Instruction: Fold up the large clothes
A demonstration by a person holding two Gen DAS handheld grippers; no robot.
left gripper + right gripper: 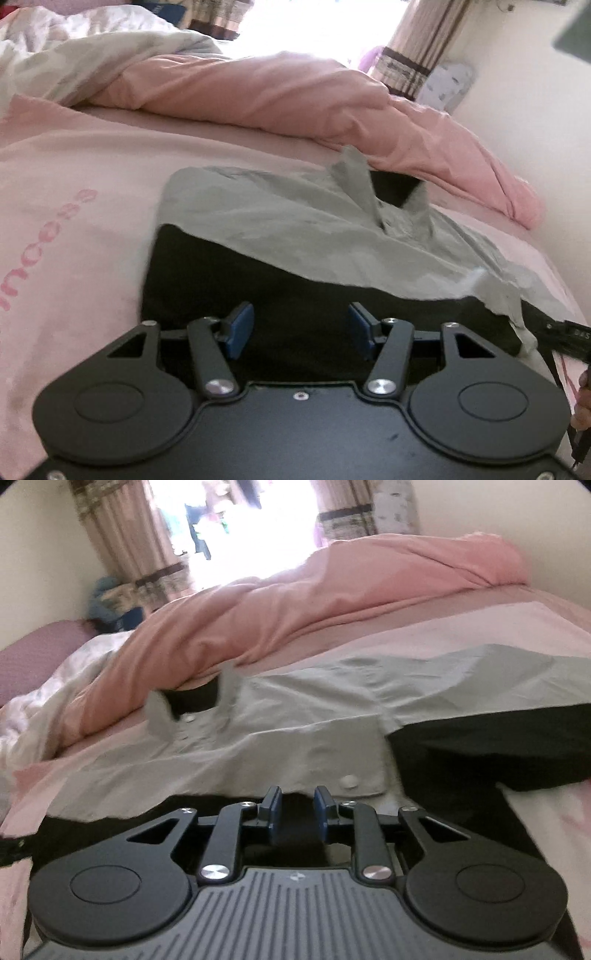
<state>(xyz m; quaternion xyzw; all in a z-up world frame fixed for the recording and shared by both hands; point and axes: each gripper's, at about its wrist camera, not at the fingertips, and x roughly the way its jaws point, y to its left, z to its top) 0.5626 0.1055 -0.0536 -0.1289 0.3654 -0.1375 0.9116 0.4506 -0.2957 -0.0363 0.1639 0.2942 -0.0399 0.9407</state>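
A grey jacket with a black lining lies spread on the pink bed, collar towards the heaped duvet. In the left wrist view the grey shell (295,236) is folded over the black lining (280,310). My left gripper (301,330) is open and empty, low over the black lining near the hem. In the right wrist view the grey front with snap buttons (280,746) lies ahead and a black folded part (491,746) is at the right. My right gripper (297,814) is open with a narrow gap, empty, at the grey edge.
A pink duvet (280,96) is heaped at the far side of the bed (66,177); it also shows in the right wrist view (295,613). A white patterned quilt (55,709) lies at the left. A bright window with curtains (147,554) and walls stand behind.
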